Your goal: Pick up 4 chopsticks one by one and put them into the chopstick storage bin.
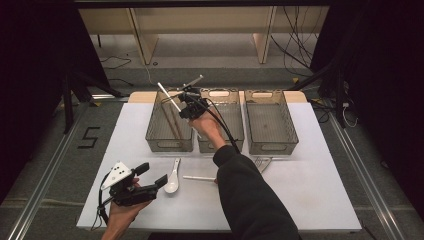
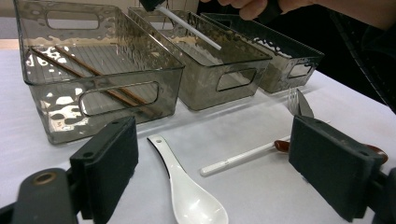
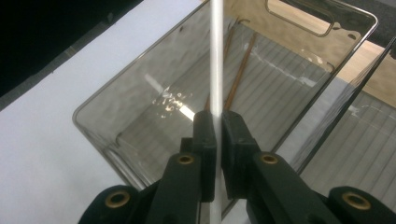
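The right gripper (image 3: pixel 215 135) pinches a white chopstick (image 3: pixel 216 56) above the left bin (image 3: pixel 140 93), just over its brown chopsticks (image 3: pixel 240 74), apparently sorting; left gripper (image 2: pixel 215 163) waits wide open.

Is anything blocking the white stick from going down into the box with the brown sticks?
Nothing visible: the right gripper holds the thin white chopstick above the open grey plastic bin, where brown chopsticks lie flat.
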A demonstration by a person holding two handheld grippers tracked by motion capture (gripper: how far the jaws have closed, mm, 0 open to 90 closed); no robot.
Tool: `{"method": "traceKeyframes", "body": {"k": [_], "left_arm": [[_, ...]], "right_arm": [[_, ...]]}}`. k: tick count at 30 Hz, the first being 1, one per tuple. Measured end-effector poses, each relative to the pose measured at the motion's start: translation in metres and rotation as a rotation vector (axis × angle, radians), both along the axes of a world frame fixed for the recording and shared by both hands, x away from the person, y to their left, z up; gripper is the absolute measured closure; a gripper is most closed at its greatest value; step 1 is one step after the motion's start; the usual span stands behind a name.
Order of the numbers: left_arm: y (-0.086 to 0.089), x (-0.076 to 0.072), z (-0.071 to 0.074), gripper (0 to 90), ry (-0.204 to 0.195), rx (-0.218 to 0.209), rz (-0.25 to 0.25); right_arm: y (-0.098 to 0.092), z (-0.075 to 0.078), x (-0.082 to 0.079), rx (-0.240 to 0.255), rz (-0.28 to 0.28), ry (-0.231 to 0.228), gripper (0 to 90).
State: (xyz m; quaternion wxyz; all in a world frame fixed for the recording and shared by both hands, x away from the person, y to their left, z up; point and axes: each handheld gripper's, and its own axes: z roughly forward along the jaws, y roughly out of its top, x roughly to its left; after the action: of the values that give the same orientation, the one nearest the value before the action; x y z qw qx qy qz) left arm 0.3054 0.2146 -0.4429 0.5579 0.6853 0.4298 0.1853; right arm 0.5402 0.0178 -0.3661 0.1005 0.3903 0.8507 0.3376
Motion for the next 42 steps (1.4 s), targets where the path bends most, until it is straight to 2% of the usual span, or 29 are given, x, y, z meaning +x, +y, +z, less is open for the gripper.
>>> {"method": "traceKeyframes", "body": {"k": [9,16,42], "left_arm": [[0.000,0.000,0.000,15.5,-0.001,-0.005,0.000],[0.001,0.000,0.000,15.5,-0.001,-0.005,-0.001],[0.000,0.000,0.000,15.5,0.000,-0.010,-0.002]], "right_arm": [[0.008,-0.002,0.008,0.028,-0.053,0.010,85.9],[0.015,-0.006,0.012,0.032,-0.089,0.005,85.8],[0.027,-0.019,0.015,0.051,-0.126,-0.002,85.8]]}}
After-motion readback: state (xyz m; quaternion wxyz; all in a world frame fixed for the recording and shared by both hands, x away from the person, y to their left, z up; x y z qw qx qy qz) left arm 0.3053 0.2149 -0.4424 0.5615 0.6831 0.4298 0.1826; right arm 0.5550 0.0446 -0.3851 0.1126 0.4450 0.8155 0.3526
